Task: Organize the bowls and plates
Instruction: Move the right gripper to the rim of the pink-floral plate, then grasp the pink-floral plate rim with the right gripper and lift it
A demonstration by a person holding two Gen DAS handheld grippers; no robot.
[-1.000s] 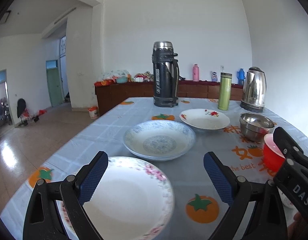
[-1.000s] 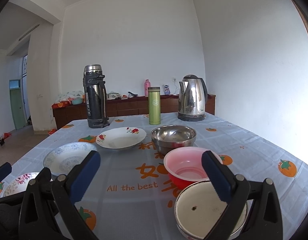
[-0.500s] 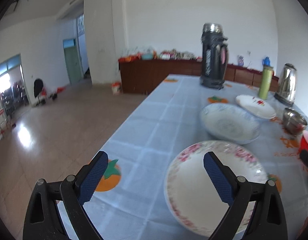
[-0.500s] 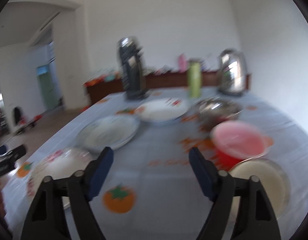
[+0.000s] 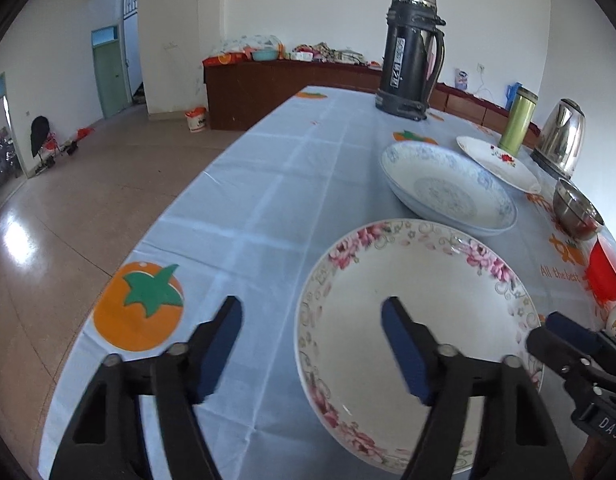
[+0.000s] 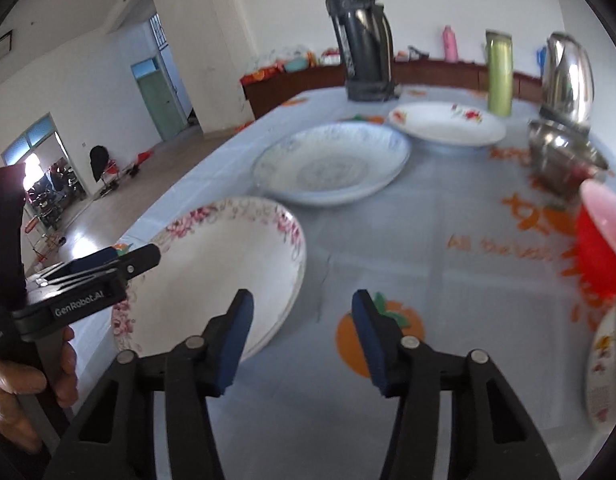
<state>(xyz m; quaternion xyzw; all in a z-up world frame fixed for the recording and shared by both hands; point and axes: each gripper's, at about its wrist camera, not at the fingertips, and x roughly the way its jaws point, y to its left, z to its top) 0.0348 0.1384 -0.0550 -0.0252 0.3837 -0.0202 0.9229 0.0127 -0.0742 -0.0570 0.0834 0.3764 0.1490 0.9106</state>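
Note:
A pink-flowered plate point(image 5: 420, 320) lies nearest on the tablecloth; it also shows in the right wrist view point(image 6: 219, 264). My left gripper point(image 5: 312, 344) is open and straddles its left rim. My right gripper point(image 6: 301, 328) is open and straddles its right rim. Behind it lie a blue-patterned plate point(image 5: 448, 188) point(image 6: 332, 164) and a white plate with red flowers point(image 5: 496, 164) point(image 6: 448, 128). A steel bowl point(image 5: 578, 210) point(image 6: 564, 160), a red bowl point(image 5: 606, 272) point(image 6: 604, 236) and a white enamel bowl point(image 6: 608, 364) sit to the right.
A dark thermos jug point(image 5: 410, 56), a green flask point(image 5: 518, 120) and a steel kettle point(image 5: 560, 136) stand at the table's far end. The table's left edge point(image 5: 167, 216) drops to the floor. A wooden sideboard point(image 5: 267, 84) runs along the back wall.
Both grippers swung left and came down onto the pink-flowered plate, one at each rim. Both jaws have narrowed but remain open.

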